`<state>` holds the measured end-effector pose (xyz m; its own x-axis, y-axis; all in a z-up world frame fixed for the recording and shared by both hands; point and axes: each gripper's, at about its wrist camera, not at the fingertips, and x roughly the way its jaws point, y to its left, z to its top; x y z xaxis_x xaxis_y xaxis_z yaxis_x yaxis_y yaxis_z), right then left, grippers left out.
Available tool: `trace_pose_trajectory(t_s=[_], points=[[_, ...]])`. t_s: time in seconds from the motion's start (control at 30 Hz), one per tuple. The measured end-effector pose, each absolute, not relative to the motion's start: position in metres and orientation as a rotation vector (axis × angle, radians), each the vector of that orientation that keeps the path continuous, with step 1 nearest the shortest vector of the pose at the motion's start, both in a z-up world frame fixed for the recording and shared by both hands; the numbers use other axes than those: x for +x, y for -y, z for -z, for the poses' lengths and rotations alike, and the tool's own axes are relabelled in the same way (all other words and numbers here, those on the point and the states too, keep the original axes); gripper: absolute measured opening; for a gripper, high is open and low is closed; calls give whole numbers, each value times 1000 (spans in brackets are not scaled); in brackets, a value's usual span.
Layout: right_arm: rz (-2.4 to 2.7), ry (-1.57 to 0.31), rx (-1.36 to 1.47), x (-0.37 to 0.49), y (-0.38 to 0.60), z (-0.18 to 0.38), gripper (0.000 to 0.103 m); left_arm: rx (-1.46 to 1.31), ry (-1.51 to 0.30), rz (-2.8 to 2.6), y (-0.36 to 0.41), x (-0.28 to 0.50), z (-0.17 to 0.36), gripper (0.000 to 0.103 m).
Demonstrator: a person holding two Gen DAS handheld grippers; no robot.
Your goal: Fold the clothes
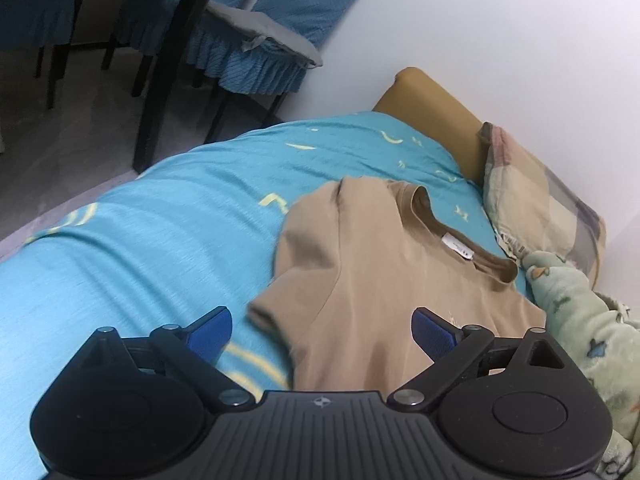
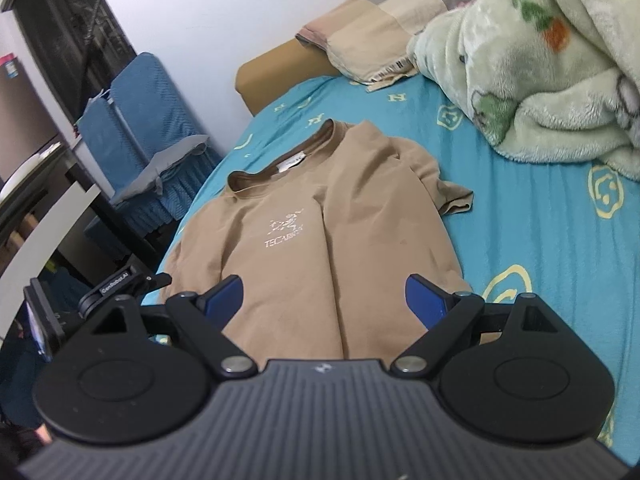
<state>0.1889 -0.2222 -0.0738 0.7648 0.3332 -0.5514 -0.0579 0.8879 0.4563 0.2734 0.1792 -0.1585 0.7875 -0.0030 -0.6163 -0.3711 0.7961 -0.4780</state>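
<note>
A tan T-shirt [image 1: 384, 264] lies face up on the turquoise bed sheet [image 1: 160, 240], collar toward the headboard. In the right wrist view the same T-shirt [image 2: 320, 216] shows a white logo on the chest and one sleeve spread to the right. My left gripper [image 1: 322, 330] hangs open above the shirt's left sleeve and side, its blue pads [image 1: 434, 332] wide apart with nothing between them. My right gripper [image 2: 322, 300] is open too, hovering over the shirt's lower body. The hem is hidden under both gripper bodies.
A green fleece blanket [image 2: 540, 60] is piled on the bed at the right, beside a patchwork pillow [image 2: 384, 20]. A tan headboard [image 1: 432, 120] meets the white wall. Blue-covered chairs [image 1: 248, 56] and a dark table leg [image 1: 168, 72] stand beyond the bed's edge.
</note>
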Motion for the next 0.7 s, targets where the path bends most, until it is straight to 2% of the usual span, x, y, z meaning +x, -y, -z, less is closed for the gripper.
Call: trace_pose_trajectory(t_s=[0.1,0.17,0.2,0.27,0.3,0.33,0.4,0.57,0.7], points=[[-205,-682,456,198,224,79,89,-596,-627,-243,-180,292,166,88],[-191,-690,472,205,228,83,89,-538,-623,-286,-178,306,167,73],[-183,-693,481,208,229,85,89,-498,-626,-314,-175,313,167,58],[-168,-700,501,212,233,88,89,-404,-638,-359,-169,326,166,42],[-161,-703,512,214,234,89,89,-336,-637,-360,-160,330,163,23],[-154,-706,522,216,236,90,89,-268,-636,-360,-151,335,160,10],[-144,-702,539,219,240,91,89,-126,-626,-358,-131,342,154,6],[-110,-685,571,220,250,91,89,417,-457,-136,-24,324,155,5],[-88,-682,589,221,256,92,89,642,-488,126,46,307,178,4]])
